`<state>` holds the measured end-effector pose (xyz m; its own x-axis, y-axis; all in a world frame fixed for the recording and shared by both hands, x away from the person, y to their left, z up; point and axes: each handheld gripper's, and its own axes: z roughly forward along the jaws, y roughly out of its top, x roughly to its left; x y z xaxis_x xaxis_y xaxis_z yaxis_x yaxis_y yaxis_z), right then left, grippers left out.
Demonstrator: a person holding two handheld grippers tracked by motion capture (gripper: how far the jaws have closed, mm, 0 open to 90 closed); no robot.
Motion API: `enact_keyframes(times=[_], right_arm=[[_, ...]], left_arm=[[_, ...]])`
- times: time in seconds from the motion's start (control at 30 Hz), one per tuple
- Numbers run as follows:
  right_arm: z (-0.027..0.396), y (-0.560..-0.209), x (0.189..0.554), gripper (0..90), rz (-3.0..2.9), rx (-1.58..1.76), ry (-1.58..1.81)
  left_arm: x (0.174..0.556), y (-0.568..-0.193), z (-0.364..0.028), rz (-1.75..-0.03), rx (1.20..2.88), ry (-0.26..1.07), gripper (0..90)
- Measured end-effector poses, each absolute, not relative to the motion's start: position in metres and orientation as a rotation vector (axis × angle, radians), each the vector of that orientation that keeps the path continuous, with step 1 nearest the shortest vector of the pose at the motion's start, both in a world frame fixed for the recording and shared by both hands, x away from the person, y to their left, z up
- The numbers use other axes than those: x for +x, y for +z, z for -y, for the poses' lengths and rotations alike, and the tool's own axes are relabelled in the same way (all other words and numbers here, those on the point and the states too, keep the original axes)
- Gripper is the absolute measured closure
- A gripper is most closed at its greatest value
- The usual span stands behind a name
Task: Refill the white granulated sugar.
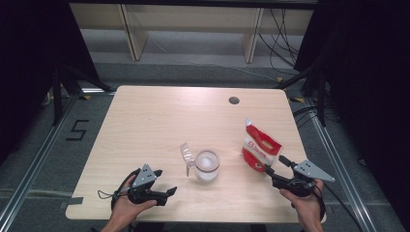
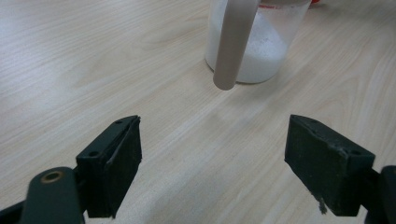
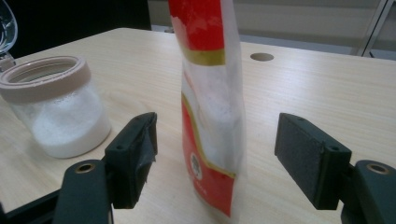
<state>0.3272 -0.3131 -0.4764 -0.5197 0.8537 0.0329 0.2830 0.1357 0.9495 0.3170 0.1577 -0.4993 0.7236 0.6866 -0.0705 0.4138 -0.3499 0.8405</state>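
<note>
Partly cropped, the bag (image 3: 210,107) loses its top in the right gripper view. Red, white and clear, it stands near the table's (image 1: 145,121) right edge. Right gripper (image 1: 276,170): jaws wide either side, pads off it. Left gripper (image 1: 170,191): wide open, empty, facing the jar (image 1: 207,166) of white powder.

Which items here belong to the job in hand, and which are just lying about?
In the job:
- red and white bag, upright between the open right gripper jaws
- jar of white powder, lid flipped open

Lying about:
- nothing loose; the table has a cable hole
</note>
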Motion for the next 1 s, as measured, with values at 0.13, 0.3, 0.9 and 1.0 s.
enact_keyframes(times=[0.13, 0.3, 0.9, 1.0], right_arm=[[0.311, -0.477, 0.324, 30.5, -1.894, 1.092, 1.395], [0.310, -0.477, 0.322, 30.1, -1.911, 1.085, 1.389], [0.311, -0.482, 0.312, 27.6, -1.997, 1.126, 1.375], [0.312, -0.483, 0.312, 27.5, -2.008, 1.104, 1.367]], left_arm=[[0.317, -0.499, -0.158, -0.836, 1.988, 0.365, 18.4], [0.317, -0.499, -0.158, -0.834, 1.991, 0.361, 18.4], [0.319, -0.497, -0.153, -0.850, 1.964, 0.337, 18.4], [0.320, -0.496, -0.154, -0.847, 1.973, 0.330, 18.4]])
